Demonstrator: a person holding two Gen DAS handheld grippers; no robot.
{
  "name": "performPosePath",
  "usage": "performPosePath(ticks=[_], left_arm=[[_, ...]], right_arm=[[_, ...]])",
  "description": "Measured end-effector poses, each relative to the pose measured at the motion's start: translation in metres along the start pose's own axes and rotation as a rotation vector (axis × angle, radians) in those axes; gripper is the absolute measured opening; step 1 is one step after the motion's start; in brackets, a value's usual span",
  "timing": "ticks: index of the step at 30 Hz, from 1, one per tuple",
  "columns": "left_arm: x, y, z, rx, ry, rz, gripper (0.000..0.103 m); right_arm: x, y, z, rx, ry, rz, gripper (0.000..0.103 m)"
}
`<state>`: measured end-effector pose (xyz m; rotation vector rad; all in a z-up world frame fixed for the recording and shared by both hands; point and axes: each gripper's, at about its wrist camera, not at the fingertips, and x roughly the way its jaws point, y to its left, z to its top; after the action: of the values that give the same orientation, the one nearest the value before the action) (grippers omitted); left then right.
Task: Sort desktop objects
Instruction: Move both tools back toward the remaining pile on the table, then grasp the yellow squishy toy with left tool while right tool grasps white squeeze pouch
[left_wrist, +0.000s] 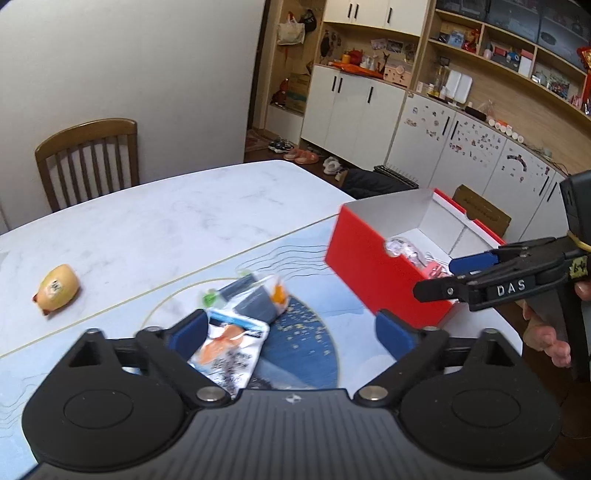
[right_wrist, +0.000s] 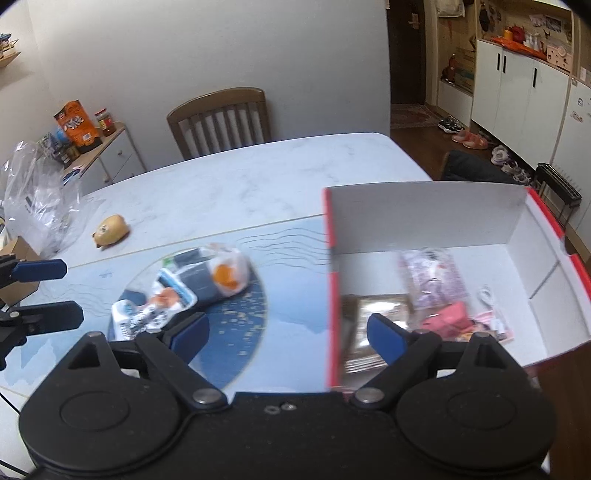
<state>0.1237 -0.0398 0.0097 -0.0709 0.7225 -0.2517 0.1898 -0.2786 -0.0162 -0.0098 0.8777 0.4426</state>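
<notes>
A red box (left_wrist: 362, 269) with a white inside (right_wrist: 424, 218) stands on the blue mat and holds several small packets (right_wrist: 432, 280). Two snack packets (left_wrist: 236, 321) lie on the mat left of it, also in the right wrist view (right_wrist: 184, 291). A small tan toy (left_wrist: 57, 288) lies on the marble top, also seen in the right wrist view (right_wrist: 110, 230). My left gripper (left_wrist: 291, 332) is open and empty just above the packets. My right gripper (right_wrist: 288, 332) is open and empty over the box's left wall; it shows in the left wrist view (left_wrist: 439, 277).
A blue patterned mat (left_wrist: 306, 347) covers the near part of the marble table (left_wrist: 166, 214). A wooden chair (right_wrist: 221, 118) stands at the far side. A clear plastic bag (right_wrist: 37, 199) and a cardboard box (right_wrist: 18, 273) sit at the table's left end.
</notes>
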Motion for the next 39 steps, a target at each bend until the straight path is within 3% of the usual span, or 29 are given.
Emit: performPosePath(ticks=[10,23,39], left_arm=[[-0.010,0.059,-0.023,-0.023,-0.002,0.040,0.102],[0.001,0.132,-0.034,-0.019,-0.010,0.126,0.102],[0.041,0.207,-0.016,0.050,-0.024,0.248,0.102]], right_arm=[[0.018,0.064,-0.007,-0.014,0.018,0.008,0.092],[0.052,0.117,-0.007,-0.047,0.049,-0.005,0.092],[0.120,0.137,0.009,0.023,0.125,-0.035,0.092]])
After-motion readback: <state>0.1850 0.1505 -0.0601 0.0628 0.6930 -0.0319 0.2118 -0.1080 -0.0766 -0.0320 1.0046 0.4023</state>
